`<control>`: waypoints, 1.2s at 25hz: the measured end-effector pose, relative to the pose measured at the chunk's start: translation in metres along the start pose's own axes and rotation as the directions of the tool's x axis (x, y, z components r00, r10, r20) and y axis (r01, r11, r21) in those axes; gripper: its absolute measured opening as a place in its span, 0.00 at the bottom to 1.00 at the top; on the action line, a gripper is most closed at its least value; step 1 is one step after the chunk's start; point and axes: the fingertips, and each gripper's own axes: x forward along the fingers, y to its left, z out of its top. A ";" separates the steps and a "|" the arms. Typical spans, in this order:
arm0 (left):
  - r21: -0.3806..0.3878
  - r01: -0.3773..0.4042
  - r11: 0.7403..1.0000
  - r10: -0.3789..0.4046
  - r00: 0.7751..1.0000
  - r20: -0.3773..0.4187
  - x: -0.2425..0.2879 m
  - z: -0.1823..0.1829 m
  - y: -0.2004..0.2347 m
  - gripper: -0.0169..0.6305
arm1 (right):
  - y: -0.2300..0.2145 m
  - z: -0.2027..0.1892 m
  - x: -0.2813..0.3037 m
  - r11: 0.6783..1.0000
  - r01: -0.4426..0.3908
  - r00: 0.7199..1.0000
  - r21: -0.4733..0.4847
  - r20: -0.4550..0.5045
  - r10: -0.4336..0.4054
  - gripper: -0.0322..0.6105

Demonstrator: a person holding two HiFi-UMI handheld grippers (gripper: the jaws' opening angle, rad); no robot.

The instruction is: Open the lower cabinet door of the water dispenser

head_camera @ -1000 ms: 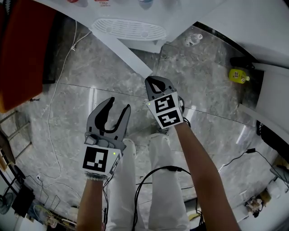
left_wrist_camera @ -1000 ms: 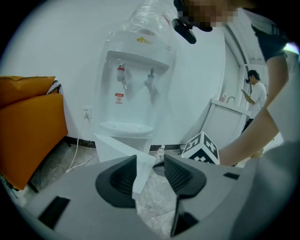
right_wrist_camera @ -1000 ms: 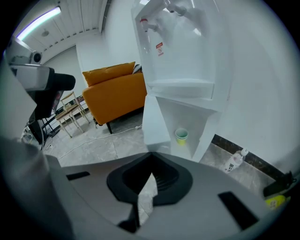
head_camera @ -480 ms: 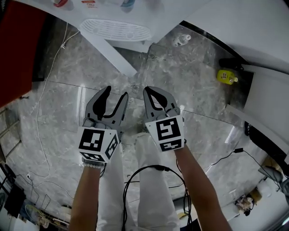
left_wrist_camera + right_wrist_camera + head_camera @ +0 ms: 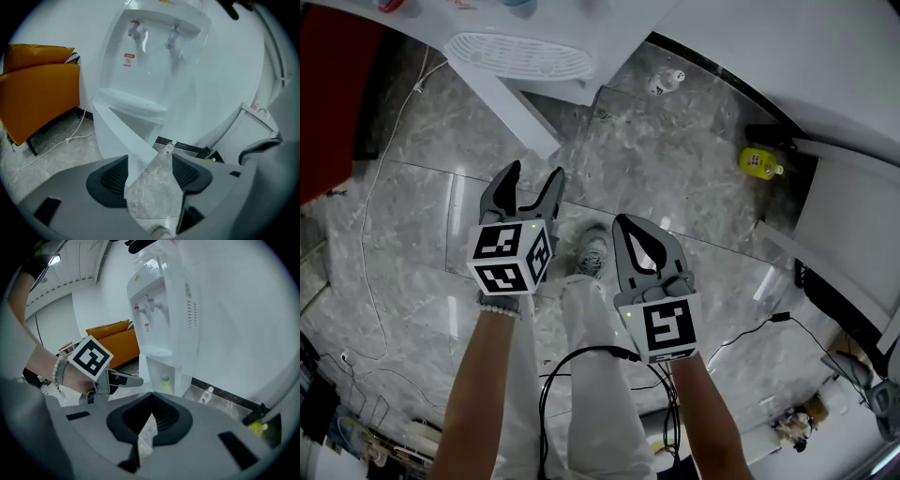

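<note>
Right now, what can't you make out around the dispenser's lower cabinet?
- Cabinet inside: in the left gripper view, the open door screens it.
- Green item in the cabinet: right gripper view, too small to identify.
- Red label: left gripper view, print too small to read.
- Dispenser above the drip tray: head view, cut off by the upper edge.

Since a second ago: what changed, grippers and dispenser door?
The grey left gripper moved forward toward the open white lower cabinet door of the water dispenser, jaws just opening, gripping nothing. The right gripper drew back toward the person. Unchanged: right jaws shut, door open.
</note>
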 end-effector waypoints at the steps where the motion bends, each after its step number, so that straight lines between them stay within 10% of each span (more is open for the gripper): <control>1: -0.020 -0.014 1.000 0.014 1.000 -0.003 0.005 -0.001 0.002 0.48 | -0.003 -0.003 -0.002 1.000 0.009 1.000 0.007 -0.008 -0.008 0.05; 16: -0.094 -0.169 0.981 0.165 0.985 -0.048 0.046 -0.001 0.015 0.50 | -0.002 -0.012 -0.008 1.000 0.006 1.000 0.027 -0.028 -0.005 0.05; 30: -0.089 -0.130 0.988 0.126 0.991 -0.045 0.031 -0.013 0.030 0.46 | 0.024 -0.007 0.009 0.993 -0.015 0.998 -0.119 -0.064 0.008 0.05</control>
